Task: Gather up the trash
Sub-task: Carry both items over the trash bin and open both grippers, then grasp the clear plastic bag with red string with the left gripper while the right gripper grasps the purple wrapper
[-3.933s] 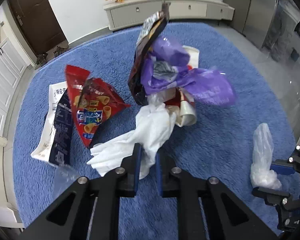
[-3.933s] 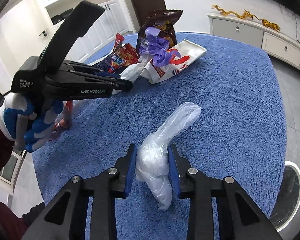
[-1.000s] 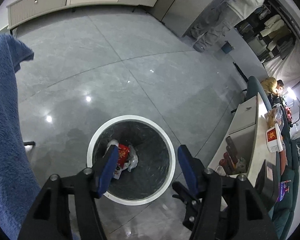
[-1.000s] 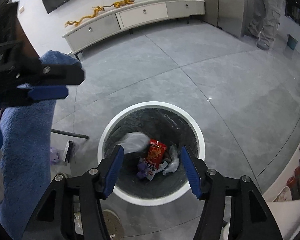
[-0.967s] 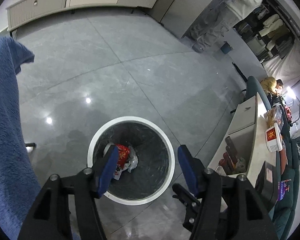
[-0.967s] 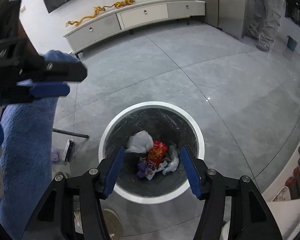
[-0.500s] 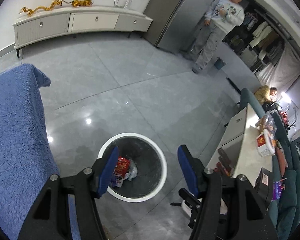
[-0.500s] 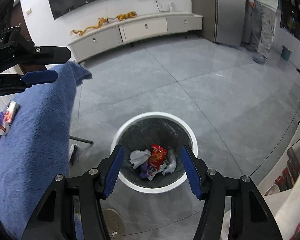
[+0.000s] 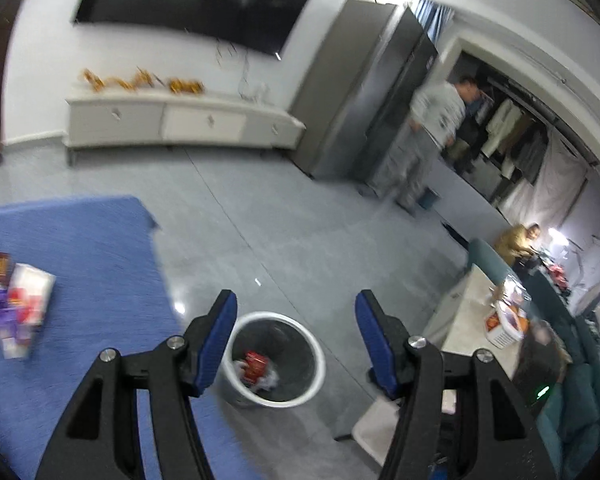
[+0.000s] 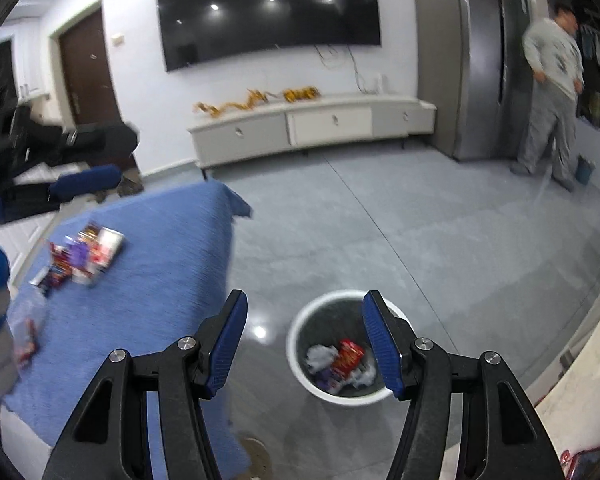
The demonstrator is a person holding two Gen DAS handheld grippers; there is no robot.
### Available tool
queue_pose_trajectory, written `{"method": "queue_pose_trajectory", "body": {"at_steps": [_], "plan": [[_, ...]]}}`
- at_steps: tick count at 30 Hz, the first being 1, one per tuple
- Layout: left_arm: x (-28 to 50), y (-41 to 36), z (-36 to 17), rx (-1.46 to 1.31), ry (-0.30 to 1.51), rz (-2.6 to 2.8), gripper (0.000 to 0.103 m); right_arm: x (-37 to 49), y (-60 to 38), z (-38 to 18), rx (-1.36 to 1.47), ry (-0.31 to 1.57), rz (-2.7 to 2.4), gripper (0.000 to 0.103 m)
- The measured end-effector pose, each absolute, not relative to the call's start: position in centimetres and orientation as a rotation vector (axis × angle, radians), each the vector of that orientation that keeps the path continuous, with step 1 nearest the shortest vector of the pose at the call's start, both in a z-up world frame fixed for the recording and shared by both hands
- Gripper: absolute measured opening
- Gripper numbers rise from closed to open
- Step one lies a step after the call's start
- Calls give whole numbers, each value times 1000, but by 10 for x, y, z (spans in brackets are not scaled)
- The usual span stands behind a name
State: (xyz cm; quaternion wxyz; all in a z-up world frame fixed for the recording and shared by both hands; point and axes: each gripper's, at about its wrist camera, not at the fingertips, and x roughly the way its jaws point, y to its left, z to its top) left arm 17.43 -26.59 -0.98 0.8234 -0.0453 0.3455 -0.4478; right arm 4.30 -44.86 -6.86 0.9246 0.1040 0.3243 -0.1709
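A white-rimmed round trash bin (image 9: 312, 376) (image 10: 296, 348) stands on the grey floor beside the blue-covered table (image 9: 80, 248) (image 10: 160, 248). It holds a red packet (image 10: 346, 358), white plastic and other wrappers. My left gripper (image 9: 294, 336) is open and empty, high above the bin. My right gripper (image 10: 304, 336) is open and empty, also high above the bin. A pile of snack wrappers (image 10: 82, 256) (image 9: 16, 300) lies on the blue cover. The left gripper also shows at the left edge of the right wrist view (image 10: 80, 160).
A white low cabinet (image 10: 308, 128) stands under a wall TV (image 10: 268, 8). A person in grey (image 10: 552, 92) stands by a tall grey cupboard at the right. A counter and teal chairs (image 9: 540, 340) are at the right. A clear plastic wrapper (image 10: 24, 320) lies near the table's near edge.
Both grippers dropped their trash into the bin, opened, and have since risen and tilted up, so the bin looks smaller and the table with its wrappers has come into view.
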Motion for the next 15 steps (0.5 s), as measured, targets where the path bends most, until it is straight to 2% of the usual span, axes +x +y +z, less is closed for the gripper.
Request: {"method": "queue_pose_trajectory", "body": {"at_steps": [7, 15], "plan": [[136, -165, 4, -64, 610, -801, 60, 31, -349, -10, 113, 533, -214, 61], [111, -75, 26, -83, 498, -665, 60, 22, -281, 20, 46, 448, -68, 61]]}}
